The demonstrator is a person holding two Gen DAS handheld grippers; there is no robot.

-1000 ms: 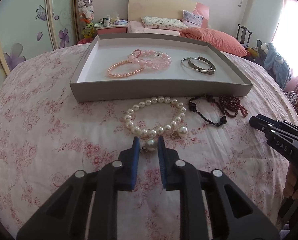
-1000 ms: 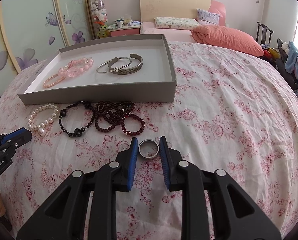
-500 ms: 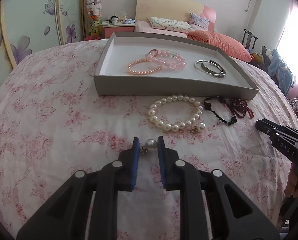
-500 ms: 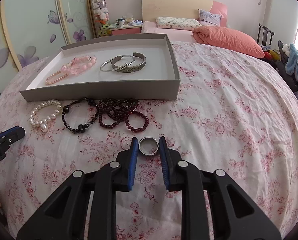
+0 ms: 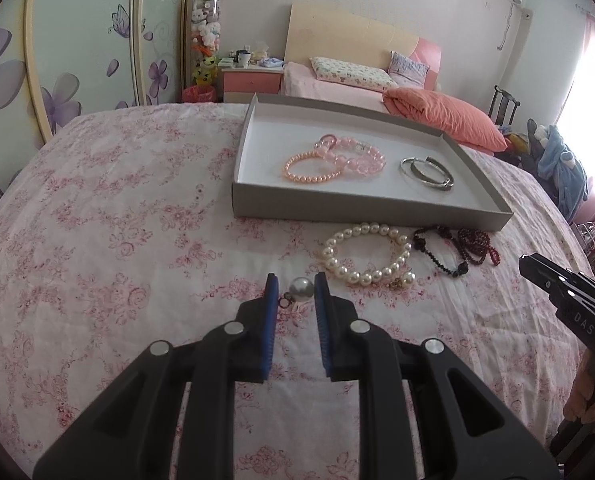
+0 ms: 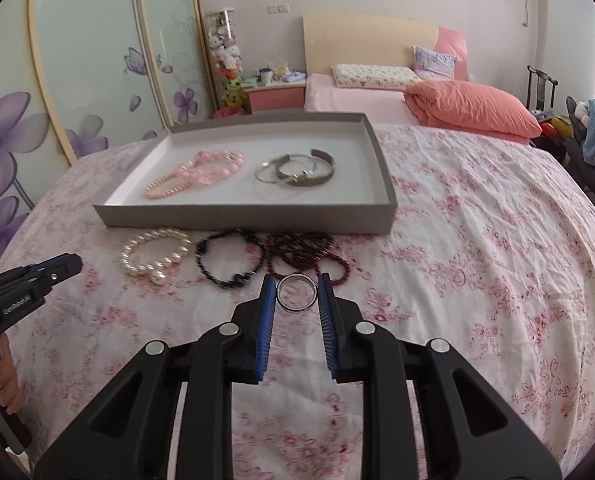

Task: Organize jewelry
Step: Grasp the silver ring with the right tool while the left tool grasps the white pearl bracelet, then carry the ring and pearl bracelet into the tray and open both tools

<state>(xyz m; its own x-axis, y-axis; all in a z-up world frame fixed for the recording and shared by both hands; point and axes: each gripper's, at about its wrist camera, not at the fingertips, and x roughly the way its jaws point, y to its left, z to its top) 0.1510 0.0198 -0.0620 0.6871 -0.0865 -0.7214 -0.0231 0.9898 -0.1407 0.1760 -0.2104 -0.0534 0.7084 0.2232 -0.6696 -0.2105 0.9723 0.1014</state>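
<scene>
- Both grippers have lifted and drawn back since a second ago; each small piece has come up off the bed with its jaws.
- Left wrist view: my left gripper (image 5: pixel 295 290) has its jaws clamped on a pearl earring (image 5: pixel 300 290), held above the bed (image 5: pixel 97 240), short of the white pearl bracelet (image 5: pixel 367 254) and the grey tray (image 5: pixel 371 208).
- Right wrist view: my right gripper (image 6: pixel 296 292) has its jaws clamped on a silver ring (image 6: pixel 296 298), near the dark bead bracelets (image 6: pixel 265 256).
- I judge the carry to the tray comes next: keep both grips steady, clear the front wall, lower before releasing so neither rolls.
</scene>
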